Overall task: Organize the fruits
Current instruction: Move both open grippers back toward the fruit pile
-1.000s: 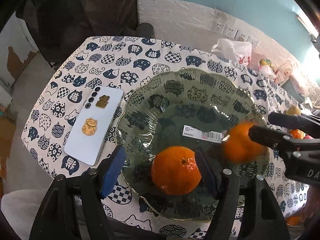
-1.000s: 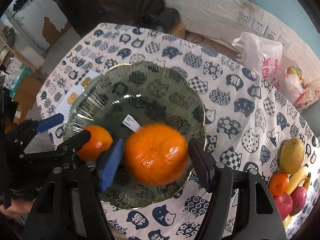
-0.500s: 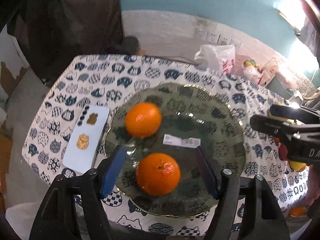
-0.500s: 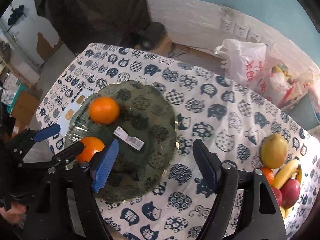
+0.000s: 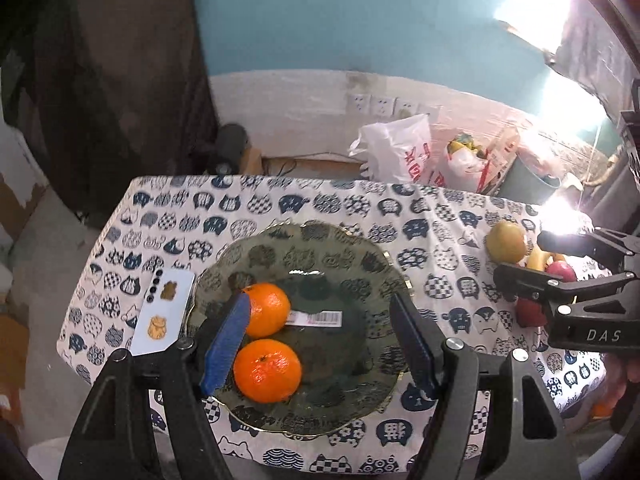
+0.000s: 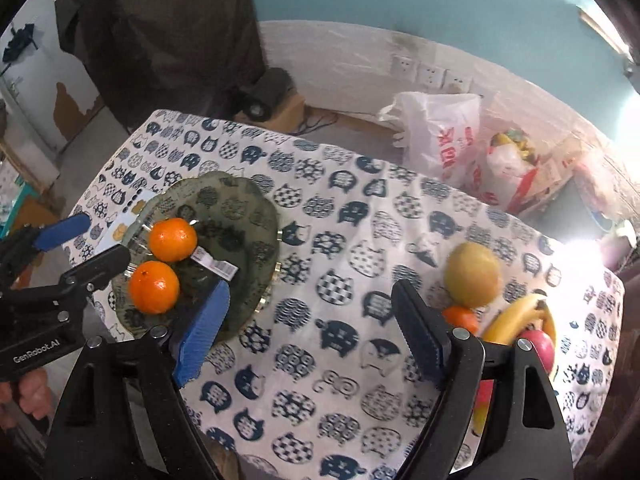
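Two oranges lie side by side on the left part of a green glass plate [image 5: 352, 264], one farther [image 5: 266, 310] and one nearer [image 5: 267, 370]. My left gripper [image 5: 320, 344] hangs open above the plate with nothing between its pads. In the right wrist view the same oranges [image 6: 173, 239] [image 6: 154, 287] sit on the plate [image 6: 240, 240]. My right gripper [image 6: 312, 336] is over bare cloth to the plate's right, its jaws opening and empty. A yellow pear [image 6: 472, 274], a small orange [image 6: 460, 318], a banana [image 6: 516, 320] and a red apple [image 6: 538, 348] are heaped at the right.
A white phone [image 5: 164, 308] lies on the cat-print cloth just left of the plate. A barcode label [image 5: 316, 317] is stuck in the plate's middle. Plastic bags [image 5: 400, 152] stand on the floor beyond the table's far edge. A hand [image 6: 28, 396] holds the left gripper.
My right gripper let go of its orange, which rolled next to the other on the plate. Both grippers rose; the right one swung right over the cloth, towards the fruit heap.
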`<state>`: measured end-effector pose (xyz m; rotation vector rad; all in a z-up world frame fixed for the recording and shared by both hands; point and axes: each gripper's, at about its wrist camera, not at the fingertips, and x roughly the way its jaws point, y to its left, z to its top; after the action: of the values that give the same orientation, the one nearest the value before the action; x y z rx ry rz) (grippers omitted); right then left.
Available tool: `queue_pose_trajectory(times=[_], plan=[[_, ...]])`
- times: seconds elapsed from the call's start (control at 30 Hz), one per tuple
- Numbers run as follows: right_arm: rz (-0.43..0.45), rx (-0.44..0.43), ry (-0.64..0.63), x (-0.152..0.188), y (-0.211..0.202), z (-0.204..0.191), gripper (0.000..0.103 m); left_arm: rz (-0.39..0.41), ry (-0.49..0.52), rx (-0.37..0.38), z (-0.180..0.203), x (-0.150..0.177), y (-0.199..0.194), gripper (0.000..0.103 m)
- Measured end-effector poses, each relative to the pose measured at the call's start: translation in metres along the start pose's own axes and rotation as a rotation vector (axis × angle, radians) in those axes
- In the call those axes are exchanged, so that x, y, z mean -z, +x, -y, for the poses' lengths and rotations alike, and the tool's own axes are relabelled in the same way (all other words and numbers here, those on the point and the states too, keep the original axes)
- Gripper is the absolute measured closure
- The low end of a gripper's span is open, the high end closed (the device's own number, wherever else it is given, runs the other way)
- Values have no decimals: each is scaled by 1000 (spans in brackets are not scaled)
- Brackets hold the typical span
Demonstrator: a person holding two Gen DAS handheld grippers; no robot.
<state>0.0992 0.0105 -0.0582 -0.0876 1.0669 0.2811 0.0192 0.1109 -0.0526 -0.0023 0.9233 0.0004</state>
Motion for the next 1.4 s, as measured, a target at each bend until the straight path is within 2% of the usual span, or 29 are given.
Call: queue_pose_trajectory(times=[0.43, 0.7, 1.13, 1.4], plan=[[40, 105, 37, 35, -53, 51, 20, 16, 40, 93, 53, -7, -18, 30], [39, 175, 97, 57, -72, 92, 20, -26, 42, 159, 83, -7, -11, 30], [0, 249, 209, 93, -80, 160, 20, -94, 161, 196, 145, 2, 8, 29], [-74, 279, 294, 122, -59, 207, 20, -188, 228, 210, 179, 18, 42, 27]])
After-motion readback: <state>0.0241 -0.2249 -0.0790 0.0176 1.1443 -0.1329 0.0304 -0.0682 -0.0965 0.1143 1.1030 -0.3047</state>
